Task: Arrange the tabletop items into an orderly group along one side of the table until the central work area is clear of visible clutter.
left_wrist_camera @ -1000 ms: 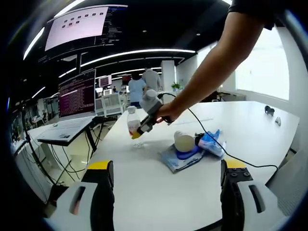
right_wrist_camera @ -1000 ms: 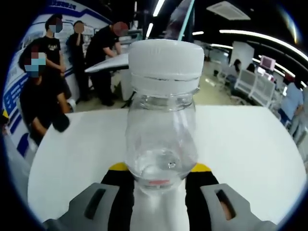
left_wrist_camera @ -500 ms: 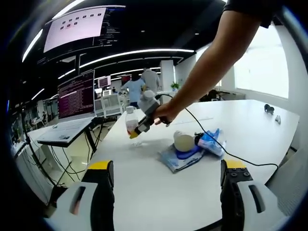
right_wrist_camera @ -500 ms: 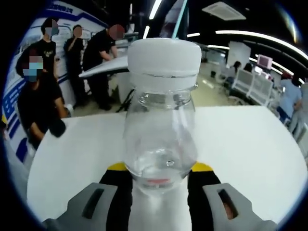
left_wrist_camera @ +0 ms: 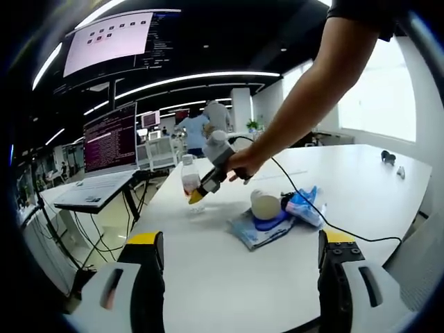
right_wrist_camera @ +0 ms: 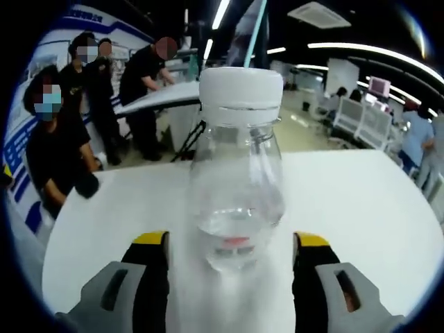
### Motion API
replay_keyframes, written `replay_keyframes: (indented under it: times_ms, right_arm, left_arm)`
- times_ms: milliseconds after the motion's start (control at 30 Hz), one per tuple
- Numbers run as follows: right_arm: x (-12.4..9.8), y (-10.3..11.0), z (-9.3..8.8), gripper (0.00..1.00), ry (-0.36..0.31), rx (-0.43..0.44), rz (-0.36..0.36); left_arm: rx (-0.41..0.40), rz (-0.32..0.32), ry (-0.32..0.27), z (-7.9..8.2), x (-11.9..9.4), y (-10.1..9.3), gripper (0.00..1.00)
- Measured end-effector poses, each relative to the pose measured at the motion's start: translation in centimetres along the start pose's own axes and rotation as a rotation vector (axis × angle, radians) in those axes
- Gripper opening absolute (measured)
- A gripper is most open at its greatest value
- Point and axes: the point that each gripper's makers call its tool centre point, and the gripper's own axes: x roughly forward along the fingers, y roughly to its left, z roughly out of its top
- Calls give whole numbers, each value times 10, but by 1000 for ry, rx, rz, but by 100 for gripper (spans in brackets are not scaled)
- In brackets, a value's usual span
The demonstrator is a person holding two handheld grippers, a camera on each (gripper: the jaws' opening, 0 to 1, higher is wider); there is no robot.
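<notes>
While the right gripper (right_wrist_camera: 232,260) stands with jaws spread clear of the clear white-capped plastic bottle (right_wrist_camera: 236,180) upright on the white table (right_wrist_camera: 361,201) at 12 o'clock, the left gripper (left_wrist_camera: 239,260) is likewise spread, holding nothing.

Long white ceiling strip lights (left_wrist_camera: 201,75) and a bright window (left_wrist_camera: 381,97) on my left gripper view's right side light the glossy white table (left_wrist_camera: 229,277) evenly, with soft shadows. Straight lines bow strongly toward the edges. In my right gripper view the clear plastic bottle (right_wrist_camera: 237,187) looks slightly soft, my jaws blurred.
</notes>
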Motion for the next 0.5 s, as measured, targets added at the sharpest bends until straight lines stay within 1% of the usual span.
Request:
replay_keyframes:
  times_ms: [67, 133, 233, 300, 333, 367, 500]
  right_arm:
    - [-4, -1, -2, 72, -3, 1, -1]
    - [-9, -2, -4, 76, -3, 7, -2]
    - [-21, 0, -8, 80, -3, 18, -3]
    - [-28, -3, -12, 81, -6, 16, -8]
    - [-31, 0, -12, 83, -6, 19, -7]
    - [-36, 4, -12, 85, -8, 26, -5]
    - [-50, 2, -17, 92, -16, 36, -5]
  left_arm:
    - [1, 0, -1, 0, 0, 0, 92]
    - [1, -1, -4, 1, 0, 0, 92]
    - [1, -1, -8, 2, 0, -1, 92]
    - [2, -1, -9, 2, -1, -1, 92]
    - [2, -3, -11, 2, -1, -1, 92]
    - [2, -5, -11, 2, -1, -1, 92]
    - [7, -7, -11, 2, 0, -2, 92]
